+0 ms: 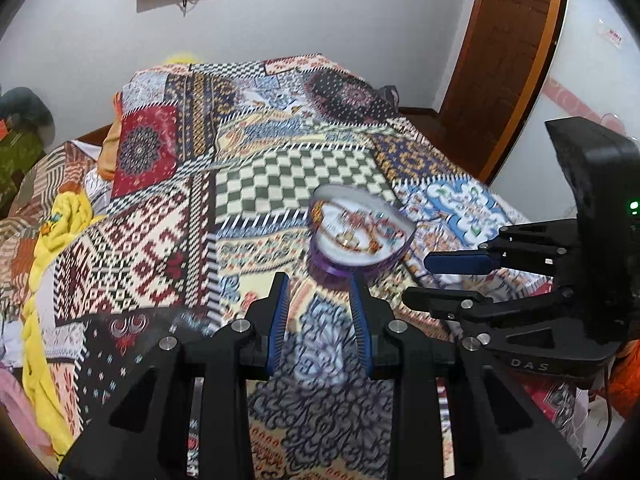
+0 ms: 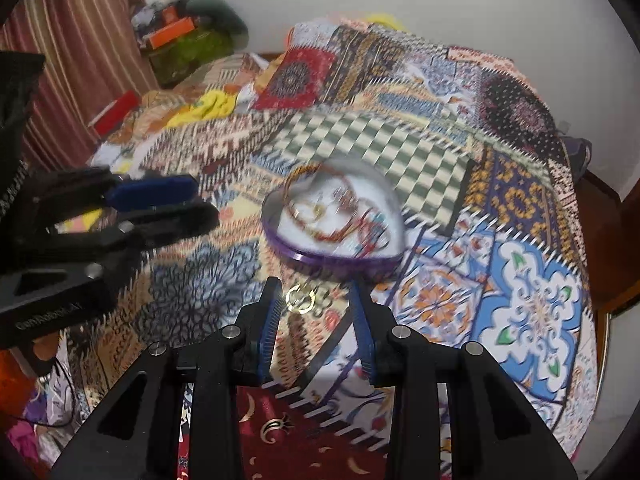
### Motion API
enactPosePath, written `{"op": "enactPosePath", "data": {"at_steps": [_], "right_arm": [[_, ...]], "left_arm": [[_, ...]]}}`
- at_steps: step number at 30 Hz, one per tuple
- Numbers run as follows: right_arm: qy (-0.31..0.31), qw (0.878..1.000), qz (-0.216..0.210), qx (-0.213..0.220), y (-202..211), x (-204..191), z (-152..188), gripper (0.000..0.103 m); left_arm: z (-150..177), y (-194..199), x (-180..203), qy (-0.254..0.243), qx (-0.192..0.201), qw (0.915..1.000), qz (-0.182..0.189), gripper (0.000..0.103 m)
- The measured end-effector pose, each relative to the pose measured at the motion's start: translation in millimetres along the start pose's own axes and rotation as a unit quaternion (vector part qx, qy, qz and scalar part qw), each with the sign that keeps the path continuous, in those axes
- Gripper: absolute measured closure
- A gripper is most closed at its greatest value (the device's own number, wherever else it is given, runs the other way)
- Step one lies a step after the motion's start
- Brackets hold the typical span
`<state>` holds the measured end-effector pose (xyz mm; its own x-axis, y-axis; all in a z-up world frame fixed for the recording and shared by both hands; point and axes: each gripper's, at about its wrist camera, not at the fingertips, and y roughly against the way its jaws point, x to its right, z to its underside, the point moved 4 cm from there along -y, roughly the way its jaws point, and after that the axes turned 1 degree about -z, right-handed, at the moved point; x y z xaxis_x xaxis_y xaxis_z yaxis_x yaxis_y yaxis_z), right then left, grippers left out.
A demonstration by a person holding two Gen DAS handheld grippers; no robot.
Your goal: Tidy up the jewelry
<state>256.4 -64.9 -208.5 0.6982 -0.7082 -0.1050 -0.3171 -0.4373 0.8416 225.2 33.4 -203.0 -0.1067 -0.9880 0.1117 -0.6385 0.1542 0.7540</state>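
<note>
A purple heart-shaped box point(image 1: 358, 236) with a white lining sits on the patchwork bedspread; it also shows in the right wrist view point(image 2: 334, 224). Several bangles and bracelets point(image 2: 340, 216) lie inside it. A small gold ring-shaped piece point(image 2: 300, 300) lies on the spread just in front of the box. My left gripper point(image 1: 320, 284) is open and empty, just short of the box. My right gripper point(image 2: 316, 290) is open and empty, its fingers either side of the gold piece. Each gripper shows in the other's view, the right point(image 1: 440, 276) and the left point(image 2: 192, 200).
The patterned bedspread point(image 1: 280, 184) covers the bed. Yellow cloth point(image 1: 44, 280) and piled clothes lie along the left side. A wooden door point(image 1: 508, 52) stands at the right. Boxes and a green bag point(image 2: 188, 48) sit by the striped curtain.
</note>
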Motion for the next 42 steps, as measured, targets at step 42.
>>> {"op": "enactPosePath", "data": {"at_steps": [42], "right_arm": [[-0.024,0.999,0.015,0.018,20.8,29.7,17.0,0.086]], "left_arm": [[14.7,-60.1,49.9,-0.051,-0.067,0.9960,0.029,0.074]]}}
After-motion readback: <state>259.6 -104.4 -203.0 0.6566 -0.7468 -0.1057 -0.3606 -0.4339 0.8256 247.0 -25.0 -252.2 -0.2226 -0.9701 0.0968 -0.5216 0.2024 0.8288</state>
